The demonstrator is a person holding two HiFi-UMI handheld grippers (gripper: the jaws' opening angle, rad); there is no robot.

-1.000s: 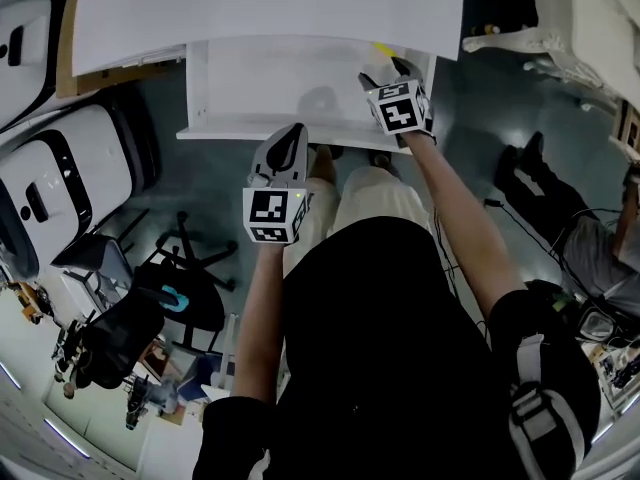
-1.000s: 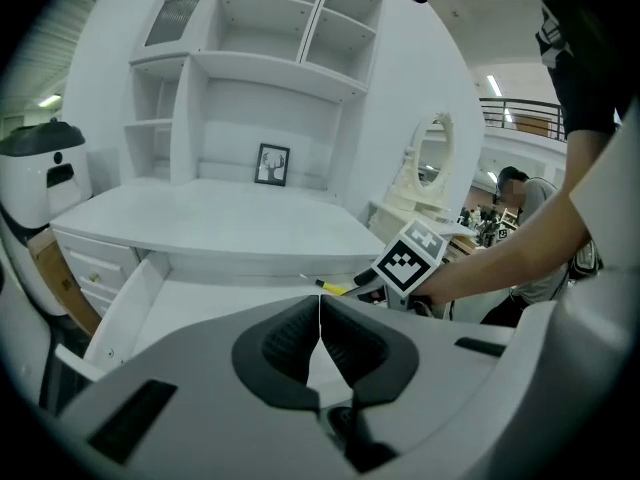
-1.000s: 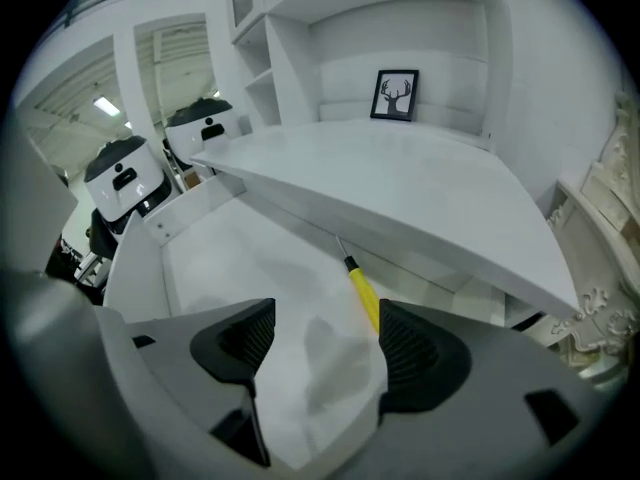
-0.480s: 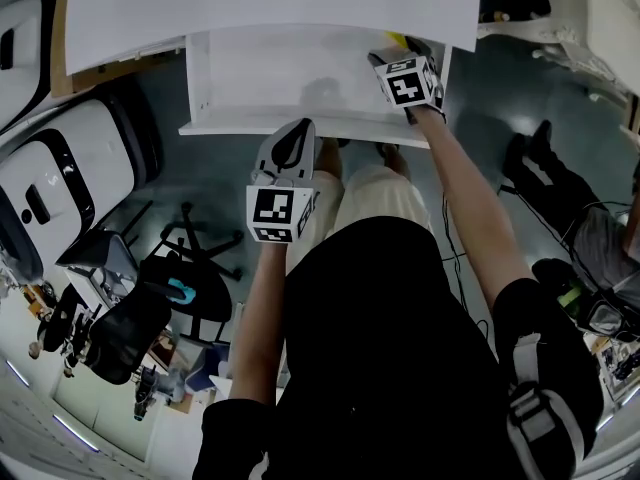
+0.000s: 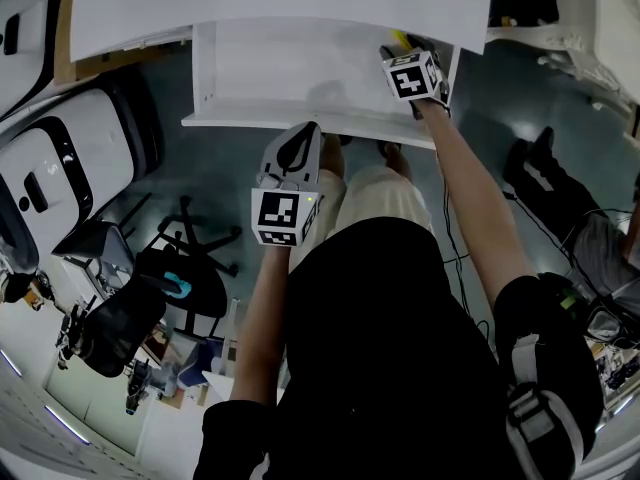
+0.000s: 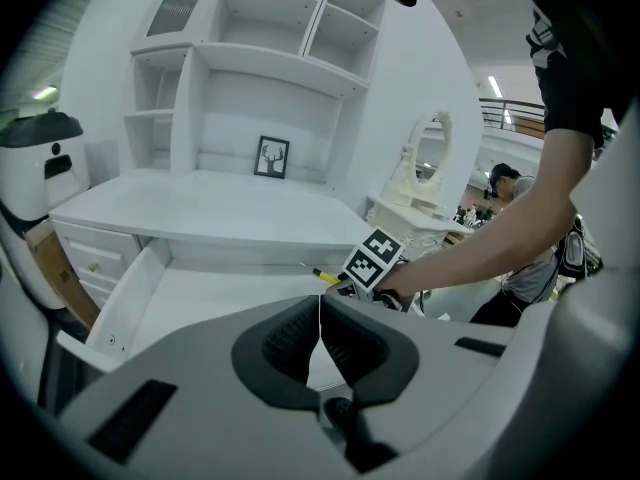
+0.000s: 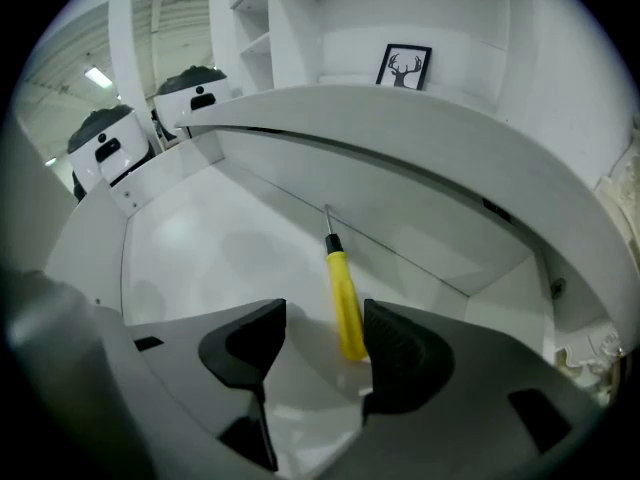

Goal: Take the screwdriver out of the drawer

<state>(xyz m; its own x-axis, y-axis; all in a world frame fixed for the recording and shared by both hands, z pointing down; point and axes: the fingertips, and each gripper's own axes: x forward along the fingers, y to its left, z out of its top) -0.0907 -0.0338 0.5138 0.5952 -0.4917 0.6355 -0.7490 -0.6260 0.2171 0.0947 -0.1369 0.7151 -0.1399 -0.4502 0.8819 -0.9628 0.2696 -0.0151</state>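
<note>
Likely light, stiff screwdriver (image 7: 338, 268) lies in drawer (image 7: 190, 233), tip at 12 o'clock. Its slick yellow handle (image 7: 347, 313), best gripped, is bracketed unpinched by right gripper (image 7: 320, 343), jaws spread, just narrowed; left gripper (image 6: 320, 340) jaws are pressed together.

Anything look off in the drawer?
Nothing spilled or damaged. Only oddity: the yellow screwdriver in the drawer sits off-centre in the right claw, hard by one pad with a wide gap to the other. Its jaws have just been closing, not yet gripping.
</note>
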